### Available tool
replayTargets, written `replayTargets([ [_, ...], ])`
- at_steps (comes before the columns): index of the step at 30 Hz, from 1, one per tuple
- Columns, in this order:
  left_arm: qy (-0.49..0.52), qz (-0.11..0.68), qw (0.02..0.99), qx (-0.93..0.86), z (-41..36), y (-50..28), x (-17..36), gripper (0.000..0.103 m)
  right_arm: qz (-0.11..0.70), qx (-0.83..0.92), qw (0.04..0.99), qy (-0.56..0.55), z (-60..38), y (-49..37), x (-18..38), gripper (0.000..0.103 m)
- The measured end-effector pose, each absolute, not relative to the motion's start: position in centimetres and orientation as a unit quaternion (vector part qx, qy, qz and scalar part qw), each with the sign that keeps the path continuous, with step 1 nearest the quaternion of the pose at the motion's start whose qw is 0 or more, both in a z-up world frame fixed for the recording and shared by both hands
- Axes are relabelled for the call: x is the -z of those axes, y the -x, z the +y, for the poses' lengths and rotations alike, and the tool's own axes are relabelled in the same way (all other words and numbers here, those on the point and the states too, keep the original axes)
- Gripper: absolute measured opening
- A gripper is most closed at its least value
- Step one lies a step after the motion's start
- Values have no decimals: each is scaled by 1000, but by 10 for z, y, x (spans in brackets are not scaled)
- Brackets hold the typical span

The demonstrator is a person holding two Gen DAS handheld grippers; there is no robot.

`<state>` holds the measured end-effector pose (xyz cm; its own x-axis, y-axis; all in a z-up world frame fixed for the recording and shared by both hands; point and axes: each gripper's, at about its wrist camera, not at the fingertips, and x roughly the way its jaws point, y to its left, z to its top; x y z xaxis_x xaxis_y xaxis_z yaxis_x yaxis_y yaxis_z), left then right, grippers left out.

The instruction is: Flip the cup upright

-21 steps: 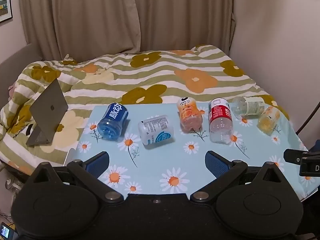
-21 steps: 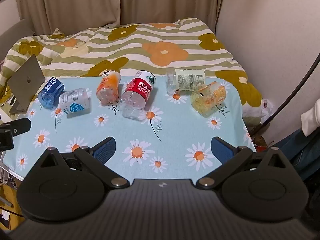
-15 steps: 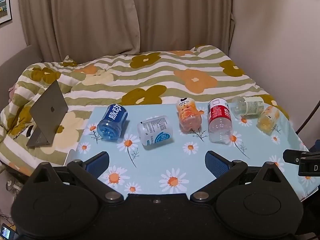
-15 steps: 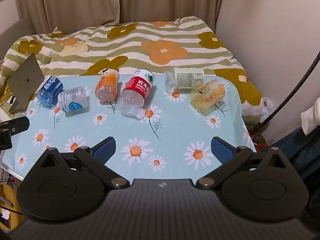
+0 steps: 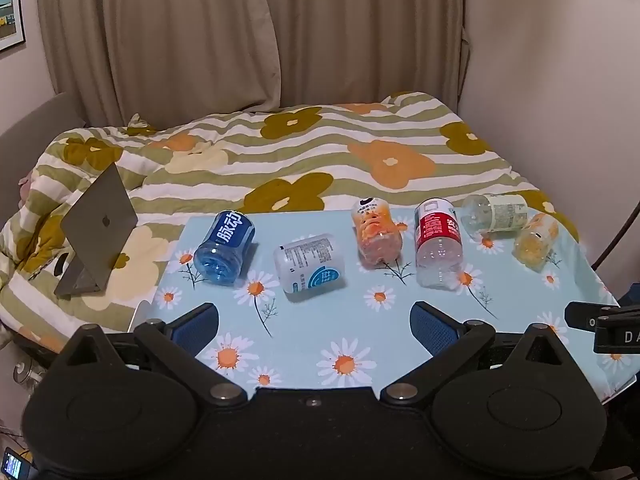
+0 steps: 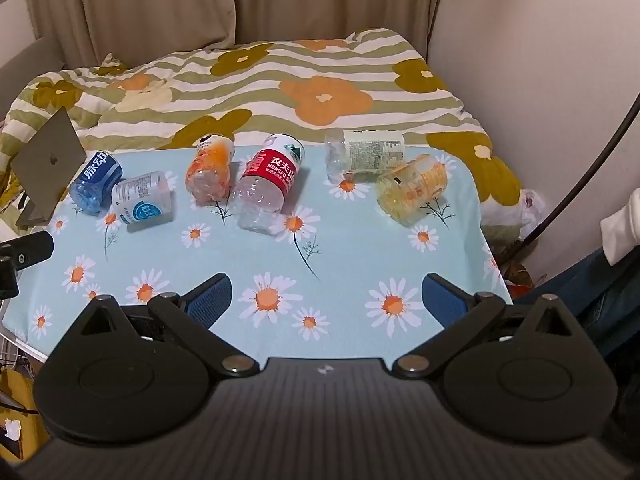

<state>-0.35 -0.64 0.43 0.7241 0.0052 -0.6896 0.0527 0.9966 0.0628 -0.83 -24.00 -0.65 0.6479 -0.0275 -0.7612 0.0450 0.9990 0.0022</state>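
Note:
Several cut-bottle cups lie on their sides in a row on the daisy tablecloth: a blue cup, a white cup, an orange cup, a red-label cup, a clear pale-label cup and a yellow cup. They also show in the right wrist view, from the blue cup to the yellow cup. My left gripper is open and empty above the table's near edge. My right gripper is open and empty, further right.
The table stands against a bed with a flowered striped duvet. A grey laptop stands half open on the bed to the left. A wall is on the right, curtains behind. A black cable hangs at the right.
Both wrist views have shifted slightly, so the cups sit a little lower and nearer in frame. No cup has moved. Both grippers stay open.

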Motion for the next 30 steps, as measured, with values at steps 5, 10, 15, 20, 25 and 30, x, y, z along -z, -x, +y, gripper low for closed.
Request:
replayTargets([
  [5, -40, 371, 928, 17, -8, 3, -4, 103, 419, 22, 907, -10, -240, 10, 6, 103],
  [10, -38, 372, 927, 25, -9, 2, -5, 103, 422, 25, 906, -7, -240, 10, 5, 103],
  [15, -38, 373, 926, 28, -10, 3, -5, 103, 424, 25, 905, -8, -241, 10, 5, 103],
  [20, -40, 374, 926, 30, -11, 4, -6, 103, 423, 25, 906, -8, -241, 11, 5, 103],
  [25, -41, 374, 926, 33, -12, 5, -6, 103, 424, 25, 905, -8, -241, 11, 4, 103],
  [30, -43, 374, 926, 34, -15, 6, -6, 103, 424, 25, 905, -7, -241, 12, 4, 103],
])
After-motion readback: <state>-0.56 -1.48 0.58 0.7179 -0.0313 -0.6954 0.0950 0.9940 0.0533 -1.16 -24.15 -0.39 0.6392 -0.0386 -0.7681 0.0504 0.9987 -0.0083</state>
